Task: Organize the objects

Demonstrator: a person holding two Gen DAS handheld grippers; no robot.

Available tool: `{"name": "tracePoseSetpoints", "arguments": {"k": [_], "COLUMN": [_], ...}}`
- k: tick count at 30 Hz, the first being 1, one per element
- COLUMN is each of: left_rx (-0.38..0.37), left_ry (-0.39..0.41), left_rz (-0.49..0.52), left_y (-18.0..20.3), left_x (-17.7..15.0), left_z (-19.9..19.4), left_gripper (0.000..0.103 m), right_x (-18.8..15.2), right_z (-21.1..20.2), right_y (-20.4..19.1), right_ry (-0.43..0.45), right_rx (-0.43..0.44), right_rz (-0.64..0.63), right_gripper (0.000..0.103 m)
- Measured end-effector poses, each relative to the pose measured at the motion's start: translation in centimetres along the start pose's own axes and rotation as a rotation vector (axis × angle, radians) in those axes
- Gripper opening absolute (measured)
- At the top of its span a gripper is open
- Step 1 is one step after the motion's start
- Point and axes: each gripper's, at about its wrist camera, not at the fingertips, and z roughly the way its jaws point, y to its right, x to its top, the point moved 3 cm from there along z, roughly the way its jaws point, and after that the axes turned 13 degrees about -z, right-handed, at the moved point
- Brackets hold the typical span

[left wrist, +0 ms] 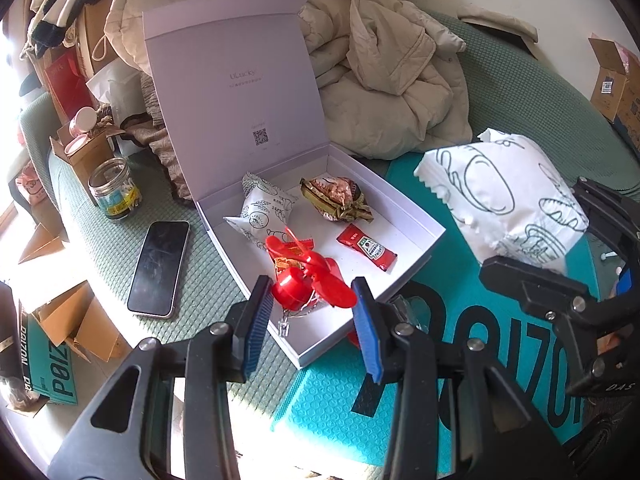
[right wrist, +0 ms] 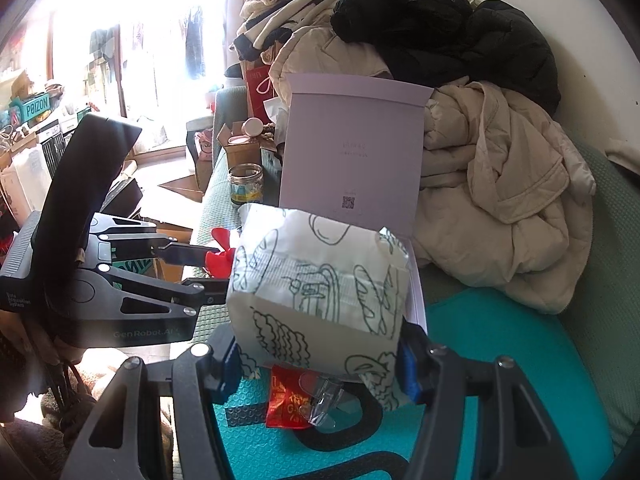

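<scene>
Two grippers carrying items above an open white box.

The red mini fan (left wrist: pixel 308 280) is pinched between the blue pads of the left gripper (left wrist: pixel 314 304), which hangs over the near corner of the white box (left wrist: pixel 424 236). Ahead of this gripper, inside the box, lie a ketchup sachet (left wrist: pixel 366 247), a small printed packet (left wrist: pixel 262 210) and a crumpled brown wrapper (left wrist: pixel 336 198). To its right, the right gripper (right wrist: pixel 320 360) clamps a large white printed bread bag (right wrist: pixel 320 284); beneath that gripper a red packet (right wrist: pixel 288 404) rests on the teal mat (right wrist: pixel 500 360). A phone (left wrist: pixel 160 268) lies left of the left gripper.
</scene>
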Motion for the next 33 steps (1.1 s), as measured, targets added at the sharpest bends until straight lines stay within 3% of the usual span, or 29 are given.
{"name": "tracePoseSetpoints", "arguments": {"k": [20,33], "left_rx": [0.006,0.019], "left_ry": [-0.049,-0.102], "left_rz": [-0.018,-0.023], "left_y": [-1.2,-2.4], "left_x": [2.5,2.0], "left_z": [6.4,10.8], "left_gripper": [0.038,0.038], "right_x": [0.4,-0.6], "right_z": [6.8,11.7], "right_y": [3.1,3.6], "right_ry": [-0.049,-0.103], "right_rx": [0.01,0.04], "right_rz": [-0.031,-0.021], "right_gripper": [0.062,0.062]}}
